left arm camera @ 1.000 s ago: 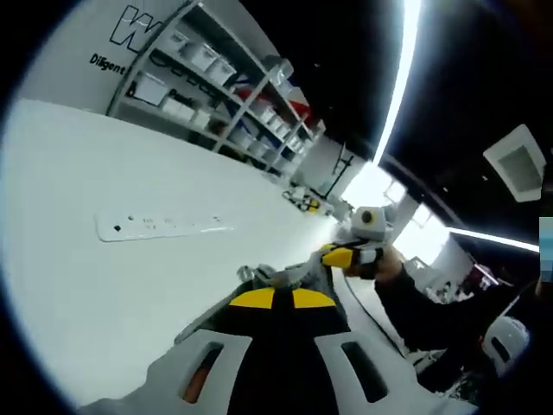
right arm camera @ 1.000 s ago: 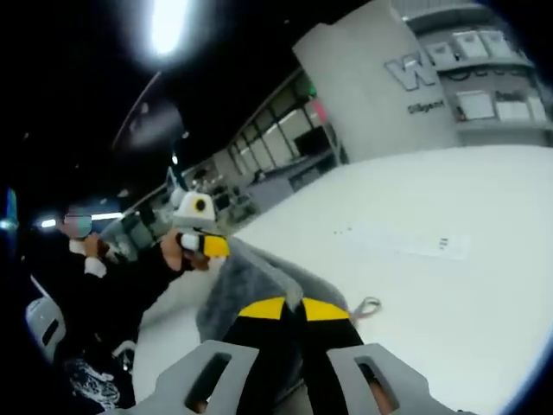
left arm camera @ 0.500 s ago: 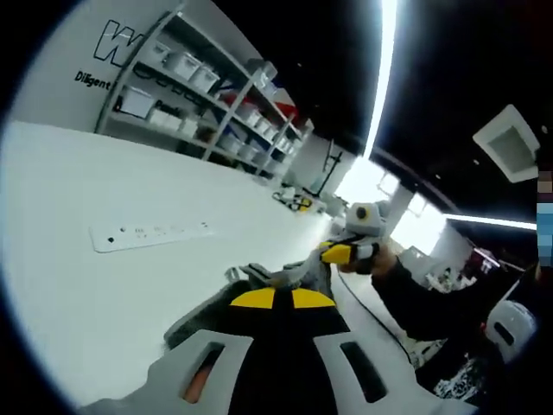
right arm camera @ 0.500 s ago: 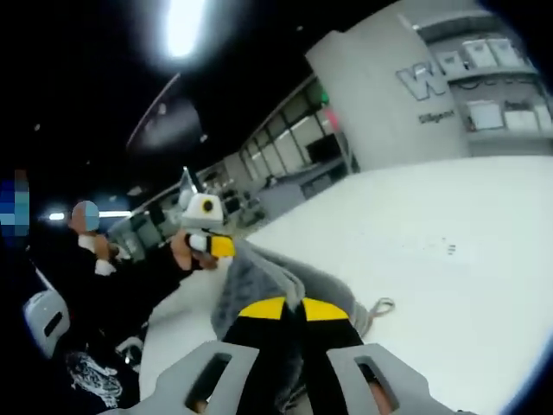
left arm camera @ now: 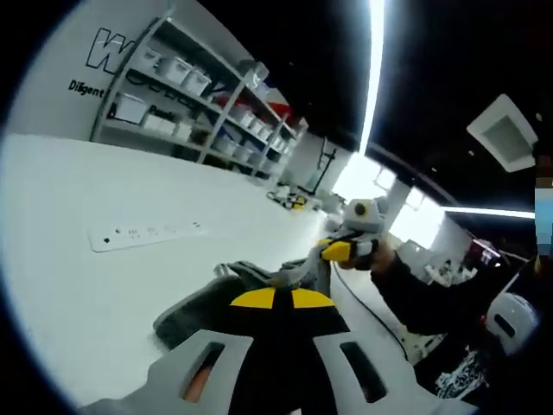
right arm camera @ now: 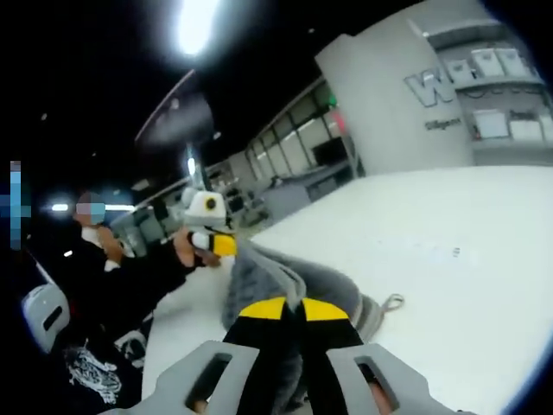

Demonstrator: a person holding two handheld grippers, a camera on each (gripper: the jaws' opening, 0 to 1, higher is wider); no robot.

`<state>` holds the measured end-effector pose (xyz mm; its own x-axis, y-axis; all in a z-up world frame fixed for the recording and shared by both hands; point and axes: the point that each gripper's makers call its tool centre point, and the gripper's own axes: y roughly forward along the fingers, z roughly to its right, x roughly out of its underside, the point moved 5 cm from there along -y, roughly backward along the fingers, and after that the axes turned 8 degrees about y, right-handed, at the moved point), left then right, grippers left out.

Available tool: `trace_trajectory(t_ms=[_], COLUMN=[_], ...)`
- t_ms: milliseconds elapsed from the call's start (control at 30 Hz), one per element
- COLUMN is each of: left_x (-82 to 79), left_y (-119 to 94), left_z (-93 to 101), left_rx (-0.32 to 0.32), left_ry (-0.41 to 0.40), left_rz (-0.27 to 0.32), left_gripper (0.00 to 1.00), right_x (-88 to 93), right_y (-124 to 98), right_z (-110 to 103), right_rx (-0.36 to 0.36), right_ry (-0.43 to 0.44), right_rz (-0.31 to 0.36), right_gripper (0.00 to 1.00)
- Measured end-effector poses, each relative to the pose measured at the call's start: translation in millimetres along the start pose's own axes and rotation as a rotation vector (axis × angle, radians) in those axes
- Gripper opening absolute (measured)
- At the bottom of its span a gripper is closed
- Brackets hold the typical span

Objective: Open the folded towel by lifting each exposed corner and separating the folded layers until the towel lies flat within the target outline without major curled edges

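Note:
The grey towel (left arm camera: 197,313) is bunched above the white table (left arm camera: 78,285) and stretched between my two grippers. In the left gripper view my left gripper (left arm camera: 275,298) is shut on a fold of it, the yellow tips pressed together. Farther along the cloth, my right gripper (left arm camera: 339,252) pinches another part, held by a hand in a dark sleeve. In the right gripper view my right gripper (right arm camera: 292,309) is shut on the towel (right arm camera: 272,275), and the left gripper (right arm camera: 213,245) grips the far corner. A hanging loop (right arm camera: 393,303) sticks out of the towel's right side.
A flat white strip (left arm camera: 145,234) with small dots lies on the table beyond the towel. Shelving with white bins (left arm camera: 199,95) lines the far wall. The person's dark sleeve (left arm camera: 423,303) and body (right arm camera: 112,285) stand at the table's edge (right arm camera: 186,324).
Both views have tilted slightly. More grey cloth shows in front of each gripper, and the towel has spread wider between them. Both stay clamped on it.

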<state>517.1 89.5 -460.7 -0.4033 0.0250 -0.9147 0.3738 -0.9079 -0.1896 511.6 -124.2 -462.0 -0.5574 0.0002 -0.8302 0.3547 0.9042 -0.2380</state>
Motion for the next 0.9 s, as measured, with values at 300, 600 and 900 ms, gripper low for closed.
trace_trajectory(t_ms=[300, 600, 900], left_x=[3.2, 4.1, 17.3], left_y=[-7.5, -20.6, -19.2], left_z=[23.6, 24.7, 57.4], left_rx=[0.038, 0.047, 0.064], left_ry=[0.083, 0.139, 0.232], left_rz=[0.000, -0.001, -0.012], left_gripper=[0.01, 0.01, 0.01], right_x=[17.9, 32.7, 46.2], right_y=[-10.6, -18.2, -26.1], right_z=[-18.6, -39.1, -45.7], right_rx=[-0.013, -0.036, -0.054], right_ry=[-0.015, -0.058, -0.085], right_rz=[-0.002, 0.004, 0.003], right_gripper=[0.00, 0.01, 0.01])
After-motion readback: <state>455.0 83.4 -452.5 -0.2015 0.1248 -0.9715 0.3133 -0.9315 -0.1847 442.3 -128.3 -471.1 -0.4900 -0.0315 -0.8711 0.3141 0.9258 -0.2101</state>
